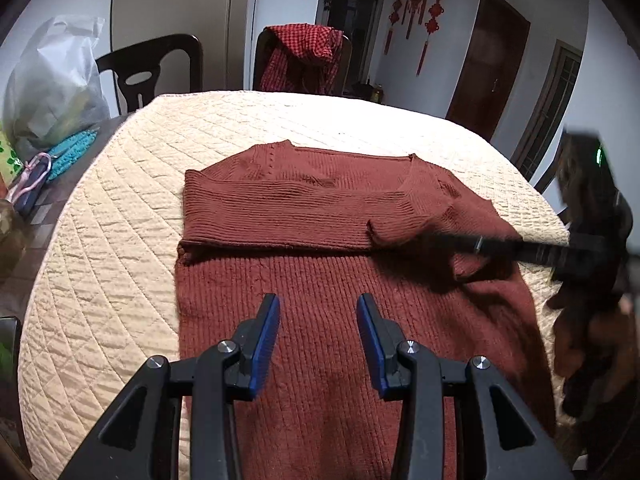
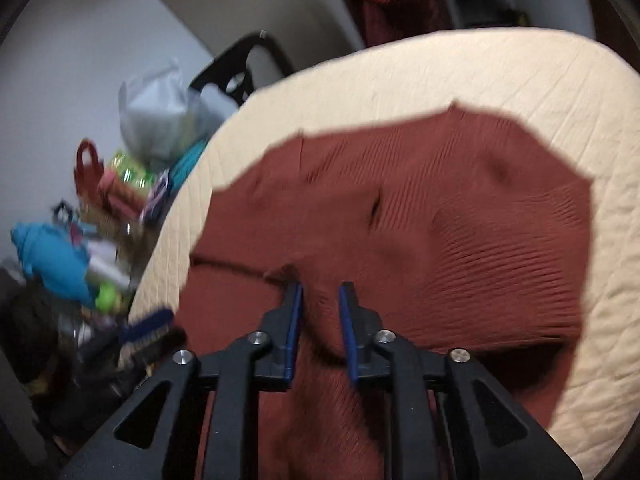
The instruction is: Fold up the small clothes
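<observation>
A rust-brown ribbed knit sweater lies on the cream quilted table cover, with one sleeve folded across its chest. My left gripper is open and empty, hovering over the sweater's lower body. My right gripper reaches in from the right over the folded sleeve's cuff. In the blurred right wrist view the right gripper has its jaws apart just above the sweater, with no cloth seen between the pads.
Two dark chairs stand at the far side, one draped with a red checked garment. A plastic bag and teal and pink clutter sit at the table's left. The cover's far half is bare.
</observation>
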Demonstrator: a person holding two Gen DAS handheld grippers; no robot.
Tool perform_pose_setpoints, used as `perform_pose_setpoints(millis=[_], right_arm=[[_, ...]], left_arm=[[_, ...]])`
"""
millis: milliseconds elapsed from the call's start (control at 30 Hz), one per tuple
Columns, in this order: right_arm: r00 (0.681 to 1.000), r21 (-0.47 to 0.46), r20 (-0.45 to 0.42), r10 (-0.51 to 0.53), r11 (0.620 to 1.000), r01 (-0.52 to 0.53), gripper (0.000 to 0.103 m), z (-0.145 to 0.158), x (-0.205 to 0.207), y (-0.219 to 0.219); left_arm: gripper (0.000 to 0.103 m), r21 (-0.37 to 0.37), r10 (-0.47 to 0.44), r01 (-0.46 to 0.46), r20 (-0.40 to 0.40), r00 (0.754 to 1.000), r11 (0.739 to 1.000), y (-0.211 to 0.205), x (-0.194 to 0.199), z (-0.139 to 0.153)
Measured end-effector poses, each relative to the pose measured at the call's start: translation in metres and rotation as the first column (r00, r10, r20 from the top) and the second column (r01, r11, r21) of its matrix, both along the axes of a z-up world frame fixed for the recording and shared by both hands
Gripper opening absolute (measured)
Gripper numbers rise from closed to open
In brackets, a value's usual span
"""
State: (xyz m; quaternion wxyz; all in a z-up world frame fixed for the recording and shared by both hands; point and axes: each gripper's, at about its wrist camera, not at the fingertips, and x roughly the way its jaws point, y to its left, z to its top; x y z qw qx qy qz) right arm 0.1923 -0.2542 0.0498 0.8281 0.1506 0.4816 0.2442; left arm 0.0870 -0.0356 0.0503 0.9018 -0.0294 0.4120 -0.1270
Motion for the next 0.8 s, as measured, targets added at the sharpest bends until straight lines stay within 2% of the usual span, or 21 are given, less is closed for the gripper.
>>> perform_pose_setpoints(millis=[133, 267, 367, 433, 467, 500, 533, 567, 633, 800], right_arm=[[0.996, 0.027, 0.088, 0.015, 1.000, -0.017, 0.020, 0.021, -0.022, -0.021], [0.987, 0.009, 0.151, -0.049, 0.999, 0.048, 0.020, 0.038, -0.031, -0.054], [0.984, -0.011, 0.146, -0.101, 0.995, 0.103, 0.020, 0.035, -0.028, -0.067], [0.983, -0.003, 0.120, -0.140, 0.990, 0.142, 0.020, 0.029, -0.026, -0.080], [0.982, 0.002, 0.110, -0.155, 0.988, 0.156, 0.020, 0.026, -0.026, -0.084], [0.981, 0.008, 0.104, -0.165, 0.986, 0.165, 0.020, 0.024, -0.026, -0.089], [0.980, 0.012, 0.101, -0.174, 0.985, 0.173, 0.020, 0.023, -0.026, -0.094], [0.979, 0.016, 0.099, -0.179, 0.984, 0.178, 0.020, 0.021, -0.025, -0.095], [0.977, 0.026, 0.100, -0.188, 0.982, 0.186, 0.020, 0.021, -0.024, -0.101], [0.972, 0.035, 0.111, -0.206, 0.978, 0.204, 0.020, 0.025, -0.018, -0.108]], left_arm=[[0.046, -0.046, -0.043, 0.042, -0.027, 0.999, 0.998, -0.010, 0.016, 0.002], [0.047, -0.116, -0.123, 0.113, -0.082, 0.989, 0.987, -0.033, 0.043, -0.004], [0.047, -0.141, -0.139, 0.118, -0.151, 0.979, 0.983, -0.048, 0.064, -0.019], [0.047, -0.183, -0.174, 0.136, -0.209, 0.962, 0.974, -0.057, 0.074, -0.033], [0.045, -0.182, -0.165, 0.127, -0.210, 0.964, 0.975, -0.061, 0.076, -0.036], [0.040, -0.168, -0.164, 0.133, -0.186, 0.969, 0.977, -0.065, 0.076, -0.035], [0.021, -0.171, -0.177, 0.146, -0.184, 0.967, 0.974, -0.068, 0.077, -0.034], [0.008, -0.182, -0.188, 0.154, -0.184, 0.965, 0.971, -0.071, 0.077, -0.033], [0.008, -0.170, -0.211, 0.186, -0.141, 0.967, 0.968, -0.077, 0.072, -0.022], [0.008, -0.153, -0.279, 0.289, 0.080, 0.957, 0.945, -0.091, 0.073, 0.036]])
